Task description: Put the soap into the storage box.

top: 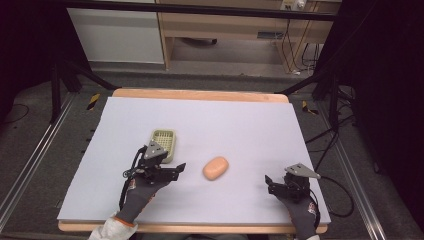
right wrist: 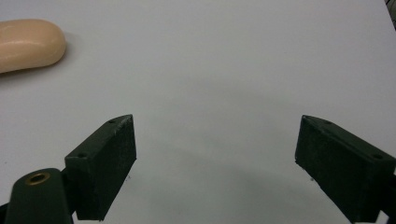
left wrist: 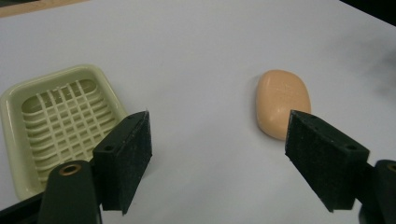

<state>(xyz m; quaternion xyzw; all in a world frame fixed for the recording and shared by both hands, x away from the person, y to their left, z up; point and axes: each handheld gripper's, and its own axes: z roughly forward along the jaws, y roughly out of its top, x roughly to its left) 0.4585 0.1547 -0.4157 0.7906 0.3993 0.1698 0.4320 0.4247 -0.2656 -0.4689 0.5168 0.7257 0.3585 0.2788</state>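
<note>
A peach-coloured bar of soap (top: 216, 168) (left wrist: 282, 102) (right wrist: 29, 44) lies on the white table cover near the middle front. A pale green soap dish (top: 163, 143) (left wrist: 55, 122) with a slatted floor sits empty to its left. My left gripper (top: 176, 169) (left wrist: 218, 158) is open, low over the table between dish and soap, its right jaw close beside the soap. My right gripper (top: 270, 183) (right wrist: 215, 163) is open over bare cover at the front right, well away from the soap.
The white cover (top: 210, 125) spreads over a wooden table (top: 200, 94). Black stand legs and cables flank the table on the floor. A wooden cabinet (top: 225, 30) stands behind.
</note>
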